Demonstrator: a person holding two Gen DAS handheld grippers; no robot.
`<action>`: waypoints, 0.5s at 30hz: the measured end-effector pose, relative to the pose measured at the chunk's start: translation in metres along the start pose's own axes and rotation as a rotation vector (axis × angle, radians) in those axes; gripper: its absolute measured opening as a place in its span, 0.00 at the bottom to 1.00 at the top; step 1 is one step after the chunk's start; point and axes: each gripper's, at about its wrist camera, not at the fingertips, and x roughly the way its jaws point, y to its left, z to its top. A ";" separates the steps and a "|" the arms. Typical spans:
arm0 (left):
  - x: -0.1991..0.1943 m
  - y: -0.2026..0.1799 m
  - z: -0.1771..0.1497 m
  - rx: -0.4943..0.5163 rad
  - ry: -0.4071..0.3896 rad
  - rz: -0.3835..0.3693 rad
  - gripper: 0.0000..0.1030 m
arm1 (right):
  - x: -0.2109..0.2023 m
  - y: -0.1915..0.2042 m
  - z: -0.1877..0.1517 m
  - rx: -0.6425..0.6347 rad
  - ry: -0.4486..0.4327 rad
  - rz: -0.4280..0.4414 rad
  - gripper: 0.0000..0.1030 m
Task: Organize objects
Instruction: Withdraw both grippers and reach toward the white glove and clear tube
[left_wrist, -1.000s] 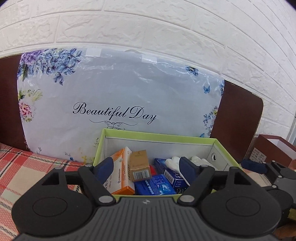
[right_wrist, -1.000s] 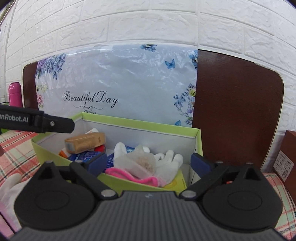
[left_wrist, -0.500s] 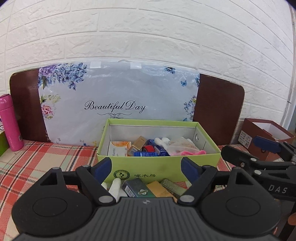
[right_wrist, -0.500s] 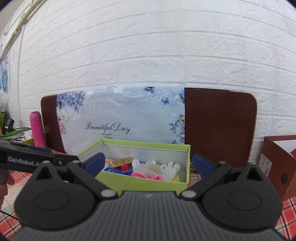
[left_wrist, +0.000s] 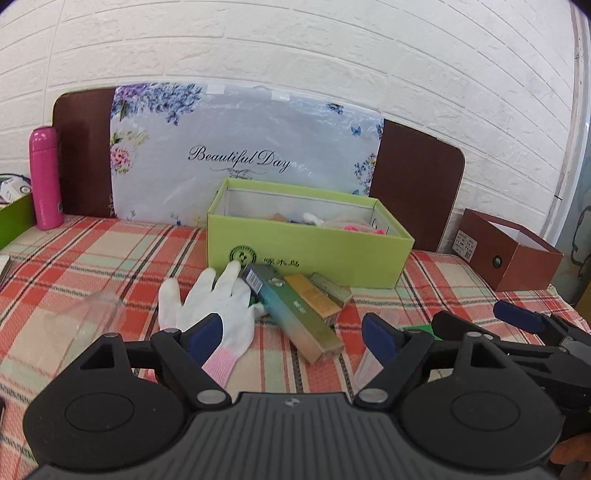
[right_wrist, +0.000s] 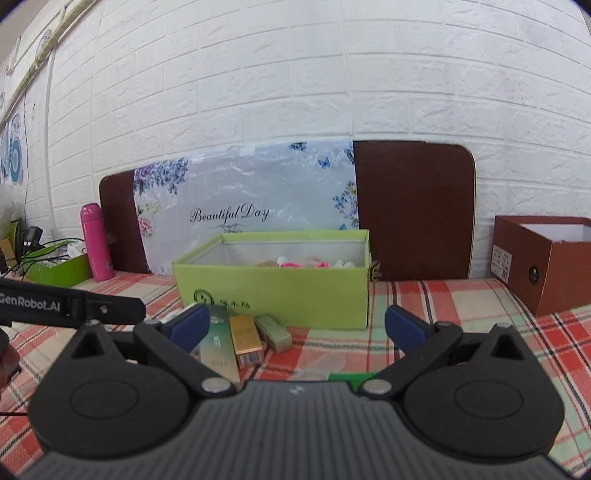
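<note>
Your left gripper (left_wrist: 291, 334) and right gripper (right_wrist: 295, 326) gaping empty, green box (left_wrist: 310, 254) contents mostly hidden by its wall, teal carton (left_wrist: 291, 306) partly covering white glove (left_wrist: 218, 299).

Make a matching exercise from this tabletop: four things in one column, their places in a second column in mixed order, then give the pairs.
Things:
1. pink bottle
2. white glove
3. brown box
4. teal carton

Places:
A. far right on the checked cloth
B. lying flat, left of the cartons
C. upright at far left, by the wall
D. in front of the green box, beside a gold carton

Pairs: 1-C, 2-B, 3-A, 4-D
</note>
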 end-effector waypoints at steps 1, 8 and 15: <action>-0.001 0.003 -0.007 -0.007 0.009 0.004 0.83 | 0.000 0.001 -0.007 0.002 0.018 -0.001 1.00; 0.001 0.024 -0.040 -0.069 0.077 0.033 0.83 | 0.011 0.013 -0.046 0.006 0.143 0.005 1.00; 0.000 0.039 -0.043 -0.100 0.074 0.067 0.83 | 0.035 0.028 -0.049 -0.002 0.229 0.029 0.94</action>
